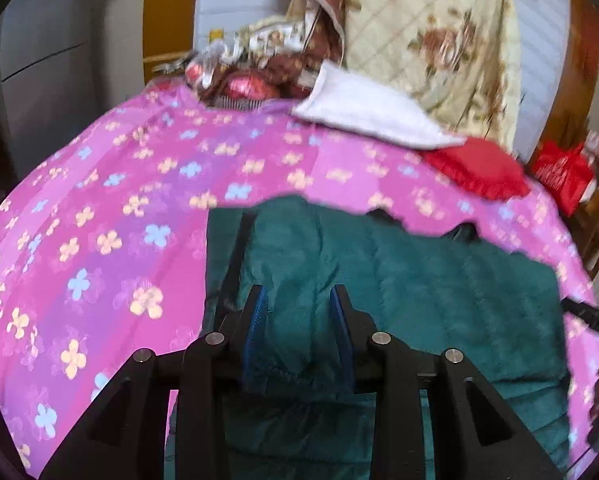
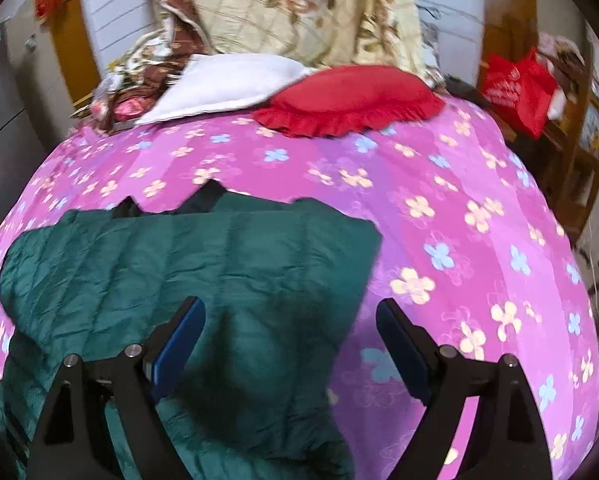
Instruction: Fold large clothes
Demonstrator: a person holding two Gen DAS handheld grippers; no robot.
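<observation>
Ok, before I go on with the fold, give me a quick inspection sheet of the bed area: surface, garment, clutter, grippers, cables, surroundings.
Surface: pink flowered bedspread covers the bed.
Job's things: green quilted garment spread on the near part of the bed, a raised fold of it in the left gripper.
Clutter: white pillow, red frilled cushion, a pile of brown floral bedding, all at the far end, apart from the garment.
Grippers: left gripper has cloth between its blue pads, pressing it; right gripper wide open over the garment's edge, holding nothing.
Cables: nothing seen.
Surroundings: cream floral quilt hanging behind the bed; red bag on wooden shelving to the right.
</observation>
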